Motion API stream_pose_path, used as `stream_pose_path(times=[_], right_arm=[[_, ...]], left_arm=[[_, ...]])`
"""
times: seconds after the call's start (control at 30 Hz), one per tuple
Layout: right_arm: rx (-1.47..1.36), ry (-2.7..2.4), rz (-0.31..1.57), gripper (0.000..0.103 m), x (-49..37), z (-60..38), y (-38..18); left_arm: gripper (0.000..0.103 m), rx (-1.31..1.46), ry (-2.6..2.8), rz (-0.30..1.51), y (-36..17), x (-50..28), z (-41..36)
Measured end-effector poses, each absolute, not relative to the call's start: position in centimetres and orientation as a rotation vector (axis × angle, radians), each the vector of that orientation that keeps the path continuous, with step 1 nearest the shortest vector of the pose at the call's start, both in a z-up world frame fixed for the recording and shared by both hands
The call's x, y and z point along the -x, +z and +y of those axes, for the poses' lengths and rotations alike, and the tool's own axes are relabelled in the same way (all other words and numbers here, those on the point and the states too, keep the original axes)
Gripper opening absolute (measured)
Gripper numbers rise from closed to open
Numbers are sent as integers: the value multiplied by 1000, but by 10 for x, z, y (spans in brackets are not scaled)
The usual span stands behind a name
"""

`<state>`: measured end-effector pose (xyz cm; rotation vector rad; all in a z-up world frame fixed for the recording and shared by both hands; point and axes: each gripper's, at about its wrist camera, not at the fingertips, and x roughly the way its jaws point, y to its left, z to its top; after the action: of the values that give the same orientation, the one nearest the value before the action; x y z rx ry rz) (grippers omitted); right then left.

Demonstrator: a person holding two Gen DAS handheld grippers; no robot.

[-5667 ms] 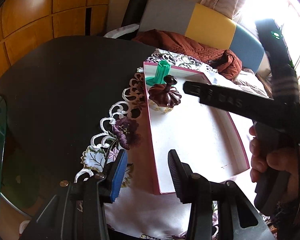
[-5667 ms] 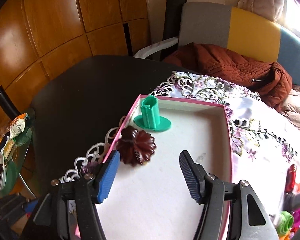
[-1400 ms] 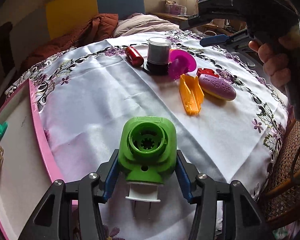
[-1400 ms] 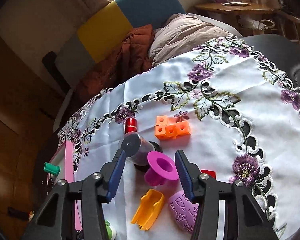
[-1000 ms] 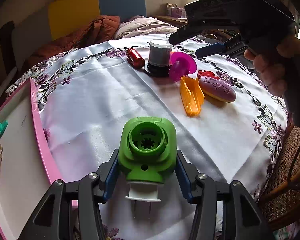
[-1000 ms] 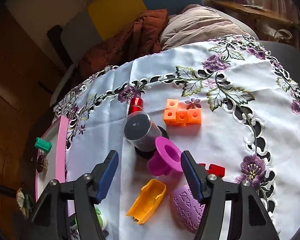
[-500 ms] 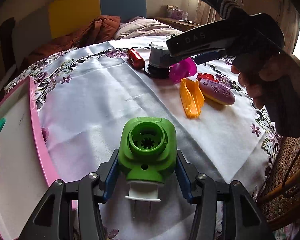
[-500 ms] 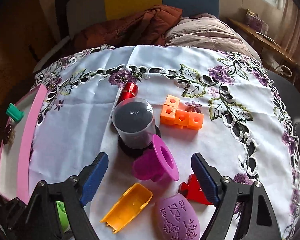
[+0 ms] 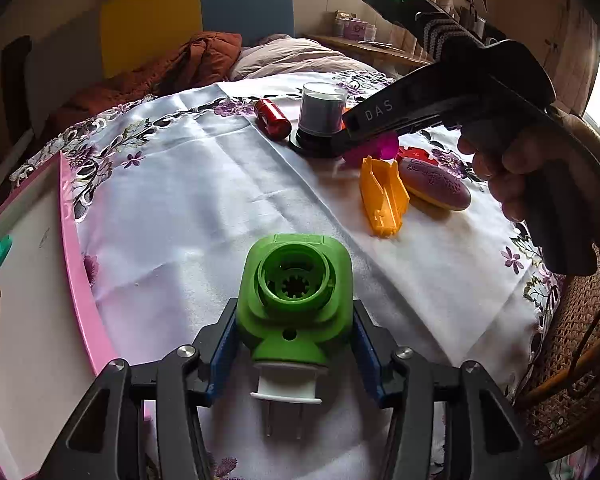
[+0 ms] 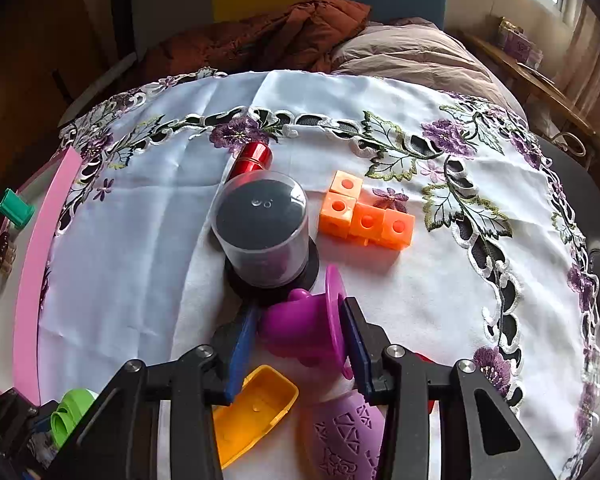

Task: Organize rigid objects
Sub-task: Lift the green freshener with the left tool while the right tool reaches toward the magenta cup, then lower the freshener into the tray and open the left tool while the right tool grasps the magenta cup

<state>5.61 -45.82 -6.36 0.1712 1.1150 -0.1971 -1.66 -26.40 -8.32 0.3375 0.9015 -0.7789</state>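
Closing around the magenta plastic funnel-shaped piece (image 10: 308, 322), which lies on its side on the white embroidered tablecloth (image 10: 420, 288) against the black base of the clear-domed disc case (image 10: 262, 232), the right gripper (image 10: 300, 340) has one blue pad at the narrow end and the other at the flared rim. A good grip, I judge, means squeezing evenly so the rim does not slip, then lifting clear of the yellow plastic trough (image 10: 256, 408) and purple patterned egg-shaped piece (image 10: 348, 436) just beside it.

The left gripper (image 9: 294, 344) is clamped on a green plastic housing (image 9: 296, 292) beside the pink-rimmed white tray (image 9: 74, 248).

Whether both pads already press the funnel is hard to tell. A red piece behind the right jaw is mostly hidden.
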Motion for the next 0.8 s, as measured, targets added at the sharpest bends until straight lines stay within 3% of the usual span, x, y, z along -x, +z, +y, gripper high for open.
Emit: stream_pose_path(times=[0.47,0.8], right_arm=[[-133,-205,1114,44,-56,-454,-64],[-93,-216,1113,43,-56,-450,-64]], left_arm=[[52,-296,-804,870,-56,27,-250],[53,-76,-728,866,-7,5,-193]])
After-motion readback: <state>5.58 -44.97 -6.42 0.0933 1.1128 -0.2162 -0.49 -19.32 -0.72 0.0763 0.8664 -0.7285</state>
